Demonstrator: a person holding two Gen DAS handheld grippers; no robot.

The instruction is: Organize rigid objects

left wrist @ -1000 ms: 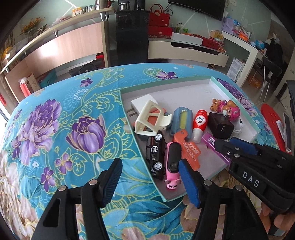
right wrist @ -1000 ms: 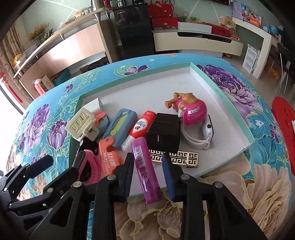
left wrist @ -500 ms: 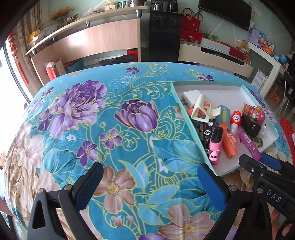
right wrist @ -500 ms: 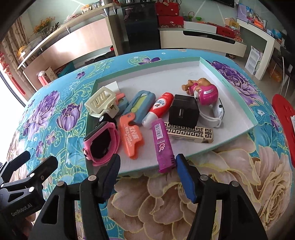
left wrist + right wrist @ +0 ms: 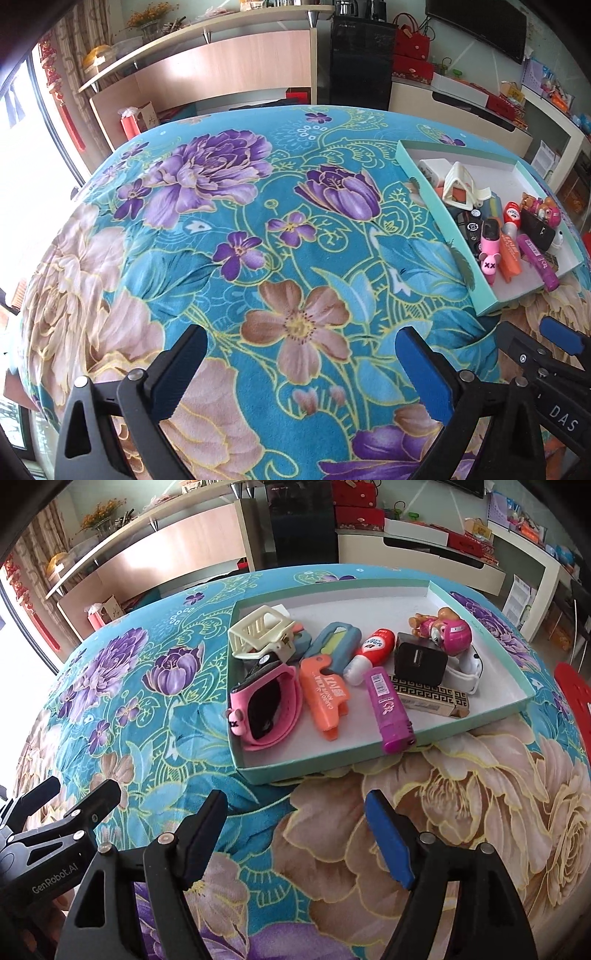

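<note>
Toys and gadgets sit gathered in your tray [image 5: 436, 734]; both your left gripper [image 5: 301, 363] and right gripper [image 5: 295, 829] hang empty, jaws just spread wide, sorting apparently done.

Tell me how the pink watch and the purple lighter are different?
The watch is pink, a curved loop with a black screen; the lighter is purple, a straight stick with a barcode. The watch lies inside the tray; the lighter's end pokes over the tray's near rim. Both rest loose, held by no tool.

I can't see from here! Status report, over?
Left gripper, right gripper open, empty, jaws just widened. Toys sit in tray; purple lighter overhangs rim. Nothing blocking.
</note>
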